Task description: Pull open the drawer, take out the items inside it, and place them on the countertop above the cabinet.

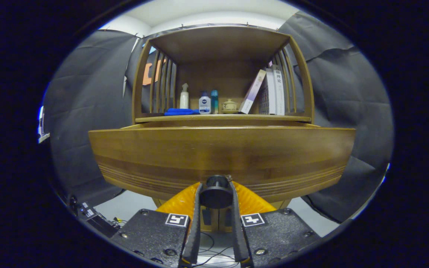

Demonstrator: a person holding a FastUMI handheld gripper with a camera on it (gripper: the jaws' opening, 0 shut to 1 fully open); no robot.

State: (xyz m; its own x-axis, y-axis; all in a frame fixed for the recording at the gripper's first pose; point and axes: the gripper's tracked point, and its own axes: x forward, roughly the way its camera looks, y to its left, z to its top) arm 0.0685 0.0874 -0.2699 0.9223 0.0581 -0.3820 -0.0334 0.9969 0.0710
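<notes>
Between the fingertips: the drawer's round black knob (pixel 216 195), pinched from both sides by the gripper (pixel 216 186). Left finger (pixel 196 219) and right finger (pixel 237 219) both press on the knob's rim, narrow gap, knob fills it.

Knob sits on the lower middle of the drawer front (pixel 222 156), a wide brown wood panel with grooved lines along its bottom edge. Drawer is pulled out a bit: its top edge stands forward of the countertop (pixel 222 118), and the side walls show at both top corners. Inside of the drawer is hidden behind the front panel, can't tell what's in it.

Below the drawer, just behind the fingers, an orange ribbed thing (pixel 250 201), partly covered; can't tell what it is.

On the countertop, inside a wooden shelf frame (pixel 220 41) with slatted sides: blue cloth (pixel 181 111) on the left, then a white spray bottle (pixel 184 97), a small white-and-blue bottle (pixel 204 104), a teal bottle (pixel 214 101), a small lidded beige pot (pixel 229 106), and books (pixel 270 93) on the right, the nearest one leaning against the rest.

Black cloth wall behind, pale floor (pixel 132 204) under the cabinet, cables (pixel 214 249) on it below the fingers.
</notes>
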